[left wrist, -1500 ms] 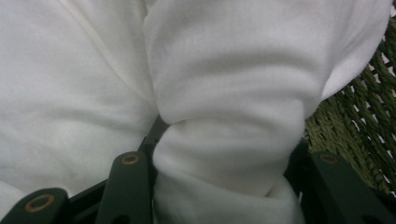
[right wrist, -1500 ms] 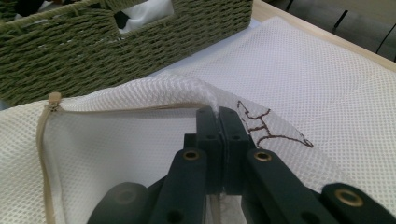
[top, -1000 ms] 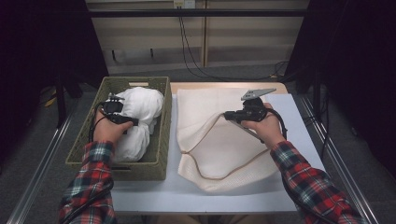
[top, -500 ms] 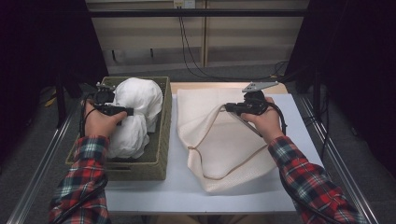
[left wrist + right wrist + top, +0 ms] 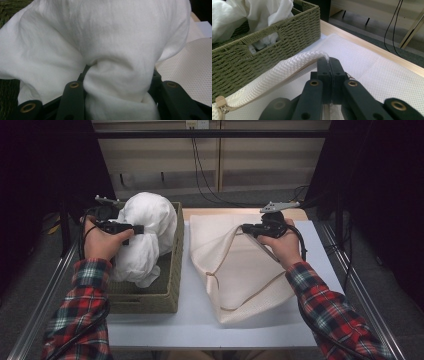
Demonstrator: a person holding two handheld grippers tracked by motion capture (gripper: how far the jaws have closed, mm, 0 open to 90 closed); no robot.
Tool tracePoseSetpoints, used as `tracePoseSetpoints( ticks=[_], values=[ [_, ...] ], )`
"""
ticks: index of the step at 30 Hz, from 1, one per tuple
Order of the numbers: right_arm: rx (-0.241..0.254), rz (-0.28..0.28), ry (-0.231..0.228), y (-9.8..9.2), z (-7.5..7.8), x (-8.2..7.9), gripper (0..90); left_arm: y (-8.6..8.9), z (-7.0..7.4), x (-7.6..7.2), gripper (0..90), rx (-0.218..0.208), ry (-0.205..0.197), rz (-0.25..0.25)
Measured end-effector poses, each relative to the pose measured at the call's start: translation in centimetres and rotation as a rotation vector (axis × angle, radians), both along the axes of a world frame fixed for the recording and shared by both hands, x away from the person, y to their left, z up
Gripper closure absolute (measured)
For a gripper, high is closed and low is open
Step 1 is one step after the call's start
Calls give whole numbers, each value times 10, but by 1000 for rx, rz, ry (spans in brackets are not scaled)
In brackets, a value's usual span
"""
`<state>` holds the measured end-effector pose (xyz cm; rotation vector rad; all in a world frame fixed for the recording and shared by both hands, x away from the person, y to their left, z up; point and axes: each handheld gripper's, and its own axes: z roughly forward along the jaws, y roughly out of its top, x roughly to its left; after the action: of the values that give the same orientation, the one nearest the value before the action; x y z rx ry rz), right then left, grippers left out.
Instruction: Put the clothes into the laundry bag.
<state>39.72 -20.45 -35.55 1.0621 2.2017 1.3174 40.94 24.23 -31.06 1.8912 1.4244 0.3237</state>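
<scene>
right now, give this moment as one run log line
left gripper: shut on white cloth over basket | right gripper: shut on mesh bag rim

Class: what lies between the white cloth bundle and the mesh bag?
In the high view, the woven basket's right wall separates the white cloth from the mesh bag.

The high view looks forward and down over the white table [image 5: 190,320]. The left gripper view sits close against bunched white cloth [image 5: 105,50]. The right gripper view faces the woven green basket [image 5: 262,47], shared with the high view.
</scene>
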Motion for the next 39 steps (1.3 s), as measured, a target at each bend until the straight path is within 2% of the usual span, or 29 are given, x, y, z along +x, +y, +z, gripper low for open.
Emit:
tracePoseSetpoints(
  ticks=[4,7,8,11,12,14,15,17,20,22,24,27,29,30,31,32,33,34,35,36,37,38,39],
  values=[
    [6,-4,4,0,-2,0,890,0,6,-1,568,-31,6,-3],
    [9,2,11,0,-6,1,890,0,10,-1,569,-37,4,-3],
    [12,-1,15,0,-6,1,890,1,10,-1,569,-43,16,-11],
    [5,4,13,0,-8,0,890,3,7,-1,569,-52,26,4],
    [7,4,14,1,-8,0,890,3,5,-1,569,-72,23,19],
    [4,9,14,1,-8,0,890,7,4,-1,569,-63,30,2],
    [5,7,16,1,-8,0,890,6,3,0,569,-72,22,17],
    [-3,11,14,1,-8,0,890,6,0,1,568,-43,19,11],
    [5,6,18,0,-10,0,890,6,-11,3,561,-16,17,13],
    [-3,15,20,1,-12,-1,890,7,-24,5,541,-7,15,21],
    [-5,19,21,1,-12,-1,890,9,-38,7,532,17,33,10],
    [-13,21,20,2,-12,-2,890,12,-59,9,509,26,57,17],
    [-11,24,22,2,-12,-2,890,12,-67,10,494,29,61,21],
    [-14,27,22,2,-12,-3,890,11,-70,10,477,25,54,24],
    [-16,28,28,3,-13,-3,890,12,-73,11,414,31,44,18],
    [-16,28,28,3,-13,-3,890,12,-76,11,414,35,41,13],
    [-15,28,27,3,-14,-3,890,12,-78,12,374,28,38,20],
    [-13,27,28,3,-14,-3,890,13,-79,12,327,40,23,15],
    [-12,33,29,3,-15,-3,890,14,-79,13,225,55,1,18],
    [-13,35,29,3,-15,-4,889,14,-79,13,225,70,-16,26],
    [-11,33,32,3,-16,-4,889,14,-78,13,185,80,-18,20],
    [-16,38,33,3,-17,-4,890,15,-79,13,99,86,-12,27],
    [-16,38,33,3,-17,-4,890,14,-81,14,99,74,5,30]
  ],
)
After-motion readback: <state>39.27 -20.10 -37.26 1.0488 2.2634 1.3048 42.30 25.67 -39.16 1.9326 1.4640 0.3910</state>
